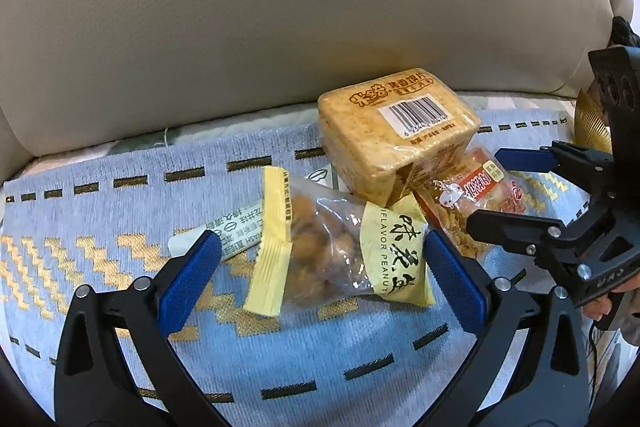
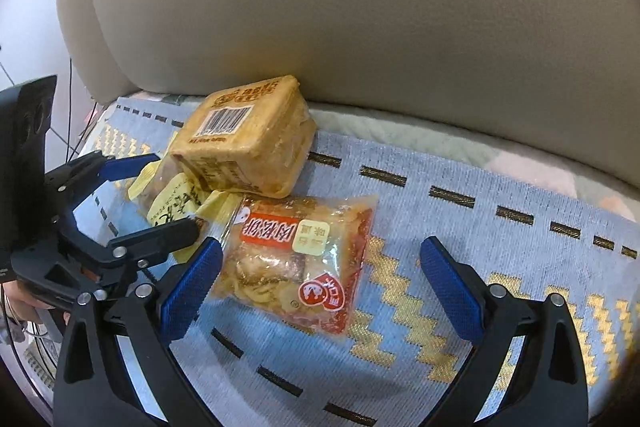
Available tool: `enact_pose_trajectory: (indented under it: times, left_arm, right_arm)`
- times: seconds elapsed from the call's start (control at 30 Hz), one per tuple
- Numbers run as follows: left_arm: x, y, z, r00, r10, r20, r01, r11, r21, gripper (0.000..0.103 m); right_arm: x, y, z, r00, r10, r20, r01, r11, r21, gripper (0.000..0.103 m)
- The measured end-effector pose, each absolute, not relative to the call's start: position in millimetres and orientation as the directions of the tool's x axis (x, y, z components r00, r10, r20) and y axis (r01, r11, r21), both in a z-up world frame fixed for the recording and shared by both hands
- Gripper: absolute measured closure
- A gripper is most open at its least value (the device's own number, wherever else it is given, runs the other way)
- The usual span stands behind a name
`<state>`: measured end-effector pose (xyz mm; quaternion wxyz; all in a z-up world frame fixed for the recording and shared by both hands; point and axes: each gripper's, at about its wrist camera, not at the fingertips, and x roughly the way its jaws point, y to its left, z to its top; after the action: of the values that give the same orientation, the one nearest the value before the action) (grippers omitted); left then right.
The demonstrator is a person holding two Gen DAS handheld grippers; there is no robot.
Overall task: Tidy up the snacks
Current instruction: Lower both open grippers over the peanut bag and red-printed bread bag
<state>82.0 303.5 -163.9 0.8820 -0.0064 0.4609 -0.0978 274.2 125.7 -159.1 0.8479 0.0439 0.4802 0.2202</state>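
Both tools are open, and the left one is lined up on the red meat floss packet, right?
Not quite. Both are open, but the left tool brackets the yellow peanut bag, as the left wrist view shows. The red packet lies by the right tool.

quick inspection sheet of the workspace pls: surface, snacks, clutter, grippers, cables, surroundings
Surface: blue woven mat with gold zigzags and dashed lines, laid on a sofa seat.
Job's things: boxy tan cracker pack with barcode up; peanut bag with yellow ends in front of it; red-label snack bag beside it; white sachet partly under the peanut bag.
Clutter: gold ribbed object at the mat's edge, unidentifiable.
Grippers: left gripper open, straddling the peanut bag; right gripper open, its left finger touching the red-label bag.
Cables: thin dark wires off the sofa's end.
Surroundings: beige sofa backrest behind the mat; a hand on the left gripper's handle.
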Motion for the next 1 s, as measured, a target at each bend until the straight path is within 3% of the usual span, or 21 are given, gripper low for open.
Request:
enact_pose_trajectory:
  times: [0.1,0.2,0.23,0.33,0.47,0.57,0.67,0.77,0.83,0.87,0.9,0.93,1.0]
  left_arm:
    - [89.2,283.8,-168.9,0.551,-0.133,-0.824,0.153,0.986,-0.057,0.003]
    - [91.5,267.7,-173.0,0.556,-0.079,-0.827,0.147,0.989,0.004,0.003]
    - [91.4,265.2,-173.4,0.563,-0.085,-0.822,0.152,0.988,0.002,0.005]
    - [86.1,254.0,-169.6,0.59,-0.095,-0.801,0.179,0.984,0.015,0.027]
    - [78.9,242.7,-166.5,0.593,-0.104,-0.799,0.191,0.981,0.014,0.035]
    - [72.2,242.1,-165.5,0.59,-0.123,-0.798,0.179,0.984,-0.019,0.035]
    - [60.1,241.0,-163.3,0.591,-0.128,-0.797,0.171,0.985,-0.03,0.036]
    - [47.6,237.1,-161.9,0.589,-0.128,-0.798,0.178,0.984,-0.026,0.035]
    - [43.2,237.8,-164.5,0.588,-0.114,-0.801,0.171,0.985,-0.015,0.033]
    - [42.2,237.4,-165.3,0.591,-0.105,-0.8,0.16,0.987,-0.011,0.031]
    - [42.7,240.8,-166.7,0.593,-0.094,-0.799,0.146,0.989,-0.008,0.024]
    - [43.6,243.8,-168.8,0.592,-0.068,-0.803,0.113,0.994,0.0,0.013]
    - [44.1,250.2,-169.4,0.6,-0.051,-0.798,0.064,0.998,-0.016,0.006]
  right_arm:
    - [267.0,132.7,-157.1,0.451,0.404,-0.796,-0.364,0.897,0.249,0.008]
    - [265.2,135.0,-156.1,0.438,0.431,-0.789,-0.386,0.883,0.268,0.032]
    - [264.5,135.4,-154.8,0.437,0.431,-0.789,-0.387,0.882,0.268,0.035]
    - [260.8,140.2,-149.0,0.45,0.419,-0.789,-0.404,0.883,0.238,0.042]
    - [252.1,138.8,-142.7,0.456,0.423,-0.783,-0.396,0.884,0.248,0.045]
    - [235.0,131.1,-139.3,0.468,0.439,-0.767,-0.379,0.884,0.274,0.046]
    - [210.5,113.1,-135.8,0.509,0.406,-0.759,-0.335,0.906,0.26,0.059]
    - [199.7,89.7,-131.4,0.548,0.363,-0.754,-0.266,0.93,0.255,0.06]
    - [200.1,77.5,-128.1,0.556,0.342,-0.757,-0.228,0.939,0.257,0.052]
    - [201.3,74.5,-127.3,0.552,0.359,-0.753,-0.224,0.933,0.281,0.043]
    - [202.2,74.0,-126.6,0.547,0.39,-0.741,-0.225,0.921,0.319,0.02]
    - [201.6,72.9,-123.7,0.555,0.417,-0.72,-0.225,0.908,0.353,0.006]
    - [203.3,86.6,-122.2,0.575,0.406,-0.711,-0.228,0.913,0.338,0.005]
